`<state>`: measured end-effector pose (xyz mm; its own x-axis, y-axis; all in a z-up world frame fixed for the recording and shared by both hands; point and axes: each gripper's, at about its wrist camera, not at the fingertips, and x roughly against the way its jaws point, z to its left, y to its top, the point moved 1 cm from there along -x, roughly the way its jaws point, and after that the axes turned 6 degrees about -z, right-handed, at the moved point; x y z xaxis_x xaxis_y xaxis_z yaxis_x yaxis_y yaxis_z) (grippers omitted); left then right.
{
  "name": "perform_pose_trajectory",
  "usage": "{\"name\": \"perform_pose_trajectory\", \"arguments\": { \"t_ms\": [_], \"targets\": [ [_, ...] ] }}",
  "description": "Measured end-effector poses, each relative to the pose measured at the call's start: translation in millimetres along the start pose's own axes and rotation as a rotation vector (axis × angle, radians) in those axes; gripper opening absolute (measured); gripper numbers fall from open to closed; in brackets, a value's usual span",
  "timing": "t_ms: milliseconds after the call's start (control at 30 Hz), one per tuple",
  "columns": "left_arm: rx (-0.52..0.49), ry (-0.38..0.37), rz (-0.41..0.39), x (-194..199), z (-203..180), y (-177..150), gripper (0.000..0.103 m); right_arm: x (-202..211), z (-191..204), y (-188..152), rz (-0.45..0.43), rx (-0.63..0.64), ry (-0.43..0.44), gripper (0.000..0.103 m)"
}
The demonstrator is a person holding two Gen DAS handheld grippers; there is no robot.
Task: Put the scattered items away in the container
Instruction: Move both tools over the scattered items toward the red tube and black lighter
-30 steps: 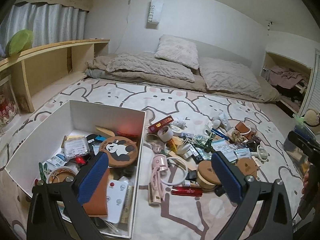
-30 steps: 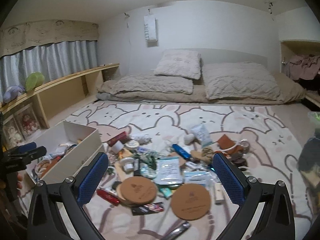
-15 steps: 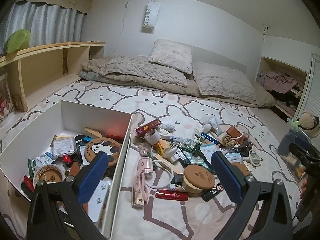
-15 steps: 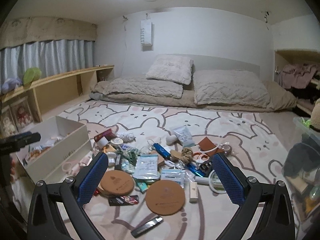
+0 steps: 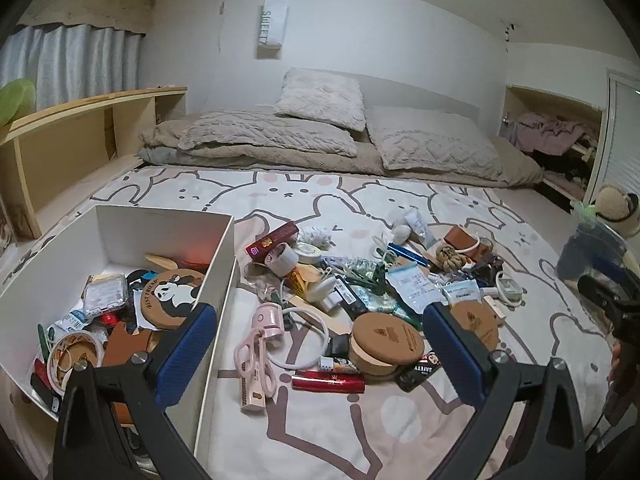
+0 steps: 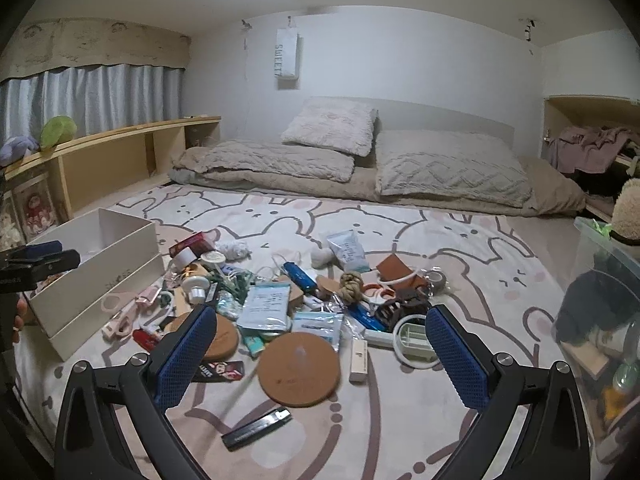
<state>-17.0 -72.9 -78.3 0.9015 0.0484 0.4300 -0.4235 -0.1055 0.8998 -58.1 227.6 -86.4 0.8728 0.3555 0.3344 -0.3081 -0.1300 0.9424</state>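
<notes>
An open white box (image 5: 166, 222) stands at the left on the bunny rug, holding a panda coaster (image 5: 172, 292), tape and other small items. To its right lies the scattered pile: a pink eyelash curler (image 5: 260, 344), stacked cork coasters (image 5: 386, 340), a red tube (image 5: 328, 382). My left gripper (image 5: 318, 316) hangs open and empty above the box's right wall and the pile. In the right wrist view, my right gripper (image 6: 320, 316) is open and empty over a cork coaster (image 6: 298, 368) and a black lighter-like stick (image 6: 256, 428). The box (image 6: 100, 264) shows at left.
Pillows and a beige duvet (image 6: 360, 160) lie along the far wall. A wooden shelf (image 5: 80, 132) runs down the left side. A clear plastic bin (image 6: 600, 280) with dark items stands at the right edge. Bare rug (image 5: 320, 440) lies in front of the pile.
The left wrist view has swung right, from over the box toward the pile. The right wrist view has drifted right, the pile sliding left. Both grippers stayed open and empty.
</notes>
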Motion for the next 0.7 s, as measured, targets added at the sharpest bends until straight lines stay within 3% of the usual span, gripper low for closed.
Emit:
{"name": "perform_pose_trajectory", "arguments": {
  "t_ms": [333, 700],
  "targets": [
    [-0.034, -0.01, 0.031, -12, -12, -12, 0.103, -7, -12, -14, 0.025, -0.015, -0.014, 0.103],
    [-0.08, -0.024, 0.102, -35, -25, -37, 0.103, -23, -6, -35, 0.12, -0.016, 0.043, 0.103]
  ]
}}
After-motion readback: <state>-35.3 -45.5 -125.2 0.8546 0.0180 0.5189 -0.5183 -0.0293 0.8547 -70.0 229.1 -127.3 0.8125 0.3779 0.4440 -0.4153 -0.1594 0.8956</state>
